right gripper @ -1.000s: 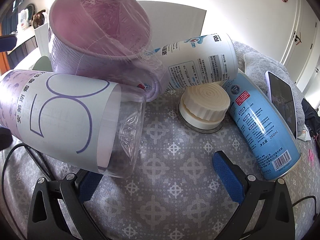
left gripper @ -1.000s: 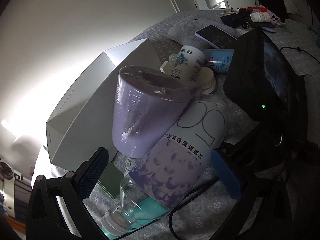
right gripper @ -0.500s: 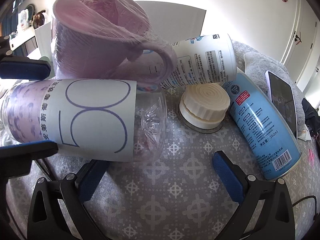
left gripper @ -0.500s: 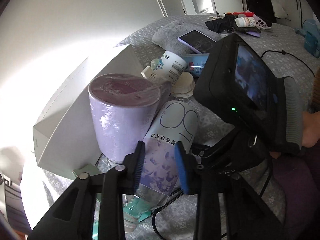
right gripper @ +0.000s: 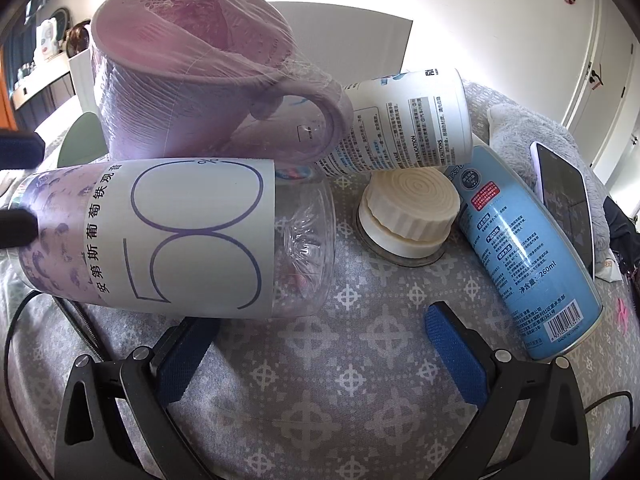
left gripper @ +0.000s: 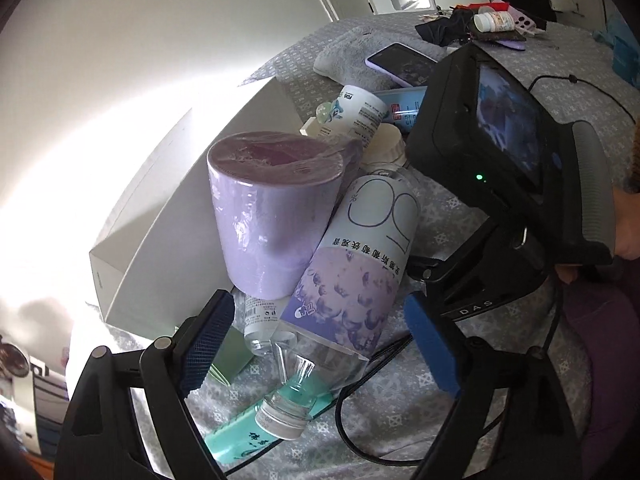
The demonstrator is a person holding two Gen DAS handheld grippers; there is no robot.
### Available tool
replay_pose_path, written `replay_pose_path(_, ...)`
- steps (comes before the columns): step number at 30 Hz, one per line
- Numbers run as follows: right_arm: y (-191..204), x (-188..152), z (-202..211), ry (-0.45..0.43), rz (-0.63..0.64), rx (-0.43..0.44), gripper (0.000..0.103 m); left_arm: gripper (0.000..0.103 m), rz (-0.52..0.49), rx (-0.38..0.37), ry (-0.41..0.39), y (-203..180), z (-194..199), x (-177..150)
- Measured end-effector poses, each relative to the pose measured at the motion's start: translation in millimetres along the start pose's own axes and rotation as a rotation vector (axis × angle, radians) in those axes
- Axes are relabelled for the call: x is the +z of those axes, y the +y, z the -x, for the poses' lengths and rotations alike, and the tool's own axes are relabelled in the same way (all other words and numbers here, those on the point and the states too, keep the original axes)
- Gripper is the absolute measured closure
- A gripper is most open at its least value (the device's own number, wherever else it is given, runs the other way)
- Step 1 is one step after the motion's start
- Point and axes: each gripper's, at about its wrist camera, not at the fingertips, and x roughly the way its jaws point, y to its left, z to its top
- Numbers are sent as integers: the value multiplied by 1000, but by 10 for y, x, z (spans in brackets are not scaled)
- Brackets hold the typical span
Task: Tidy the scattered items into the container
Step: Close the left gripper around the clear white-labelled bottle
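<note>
Film-wrapped lilac mug (right gripper: 192, 80) leaning on toppled bottle (right gripper: 172, 236), beside white box (left gripper: 168, 216).

A grey bedspread (right gripper: 352, 384) with a pale cross pattern carries everything. The clear "50" bottle (right gripper: 168, 236) lies on its side on it, base toward the right-wrist camera. Just beside that base, a cream ribbed lid (right gripper: 408, 212) sits flat on the cloth. The blue spray can (right gripper: 520, 248) lies on its side right next to the lid. A black cable (left gripper: 360, 412) curls across the fabric by the bottle's neck. A white box (left gripper: 172, 224) stands on the spread at the wall side. Further back, a grey towel (left gripper: 352, 52) lies on the spread with a phone (left gripper: 402, 65) on top.
</note>
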Motion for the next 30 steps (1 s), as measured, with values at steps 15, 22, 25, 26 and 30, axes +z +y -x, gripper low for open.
replay_pose_path(15,33,-54,-6,2,-3,1,0,36,-52,-210,151,-3,-528,214)
replay_pose_path(22,81,-122,-3,0,0,-2,0,40,28,-229,132,47,-267,43)
replay_pose_path(25,99,-152,-3,1,0,-3,0,40,6,-232,117,58,-93,-29)
replay_pose_path(26,104,-165,-2,1,-1,-2,0,40,9,-227,115,64,-26,-50)
replay_pose_path(30,125,-205,1,1,0,-2,0,40,33,-223,92,112,243,-101)
